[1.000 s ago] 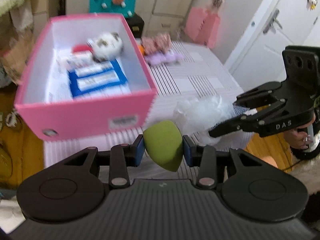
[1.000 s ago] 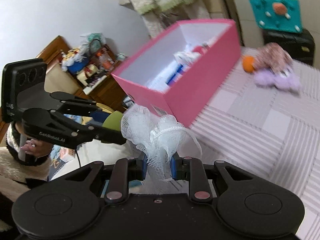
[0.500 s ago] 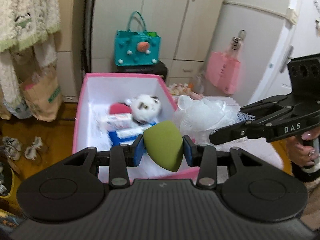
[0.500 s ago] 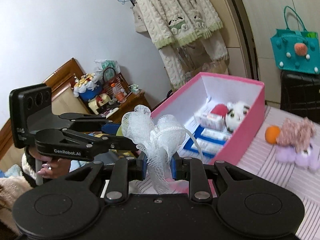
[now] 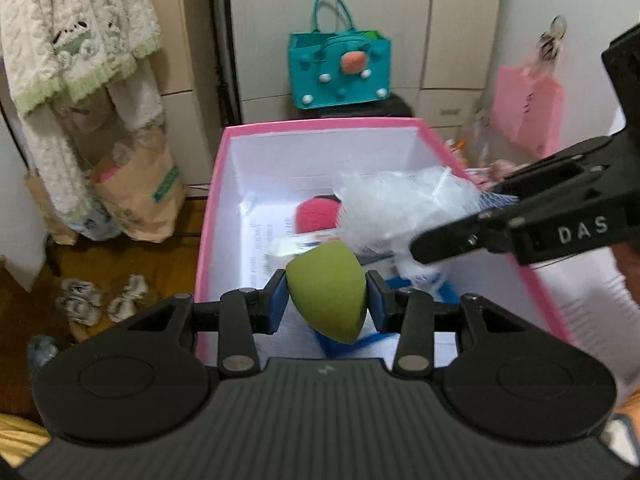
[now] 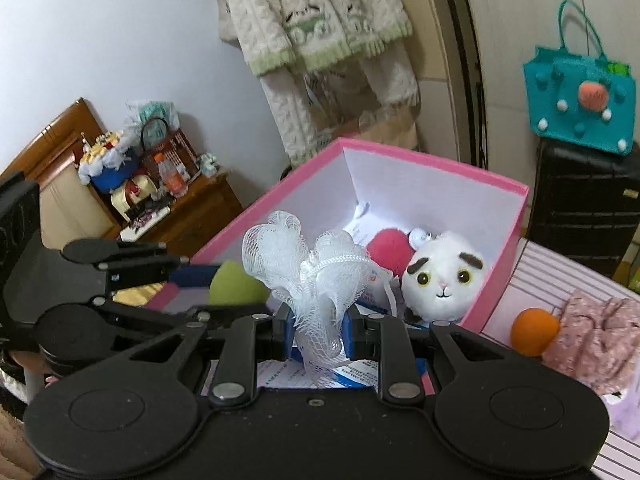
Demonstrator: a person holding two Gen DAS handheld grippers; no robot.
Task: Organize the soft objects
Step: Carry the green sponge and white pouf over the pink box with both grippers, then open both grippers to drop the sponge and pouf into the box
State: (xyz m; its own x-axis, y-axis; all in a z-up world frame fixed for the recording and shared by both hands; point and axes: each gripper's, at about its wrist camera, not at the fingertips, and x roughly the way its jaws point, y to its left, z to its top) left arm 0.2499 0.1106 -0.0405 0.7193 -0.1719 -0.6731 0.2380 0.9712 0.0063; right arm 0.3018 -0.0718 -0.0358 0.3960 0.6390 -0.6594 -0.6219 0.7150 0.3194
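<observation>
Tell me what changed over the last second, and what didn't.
Both hands carried their loads from beside the pink box to over its open top: the left gripper with the green sponge, the right gripper with the white mesh pouf. Neither let go; jaws remain clamped. The box contents and the items on the striped bed are unchanged.

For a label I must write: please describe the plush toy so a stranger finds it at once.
Find the pink box. Inside, near its right wall, sits the plush toy, beside a red pompom. Only it has a white round face, dark ears and big eyes.
</observation>
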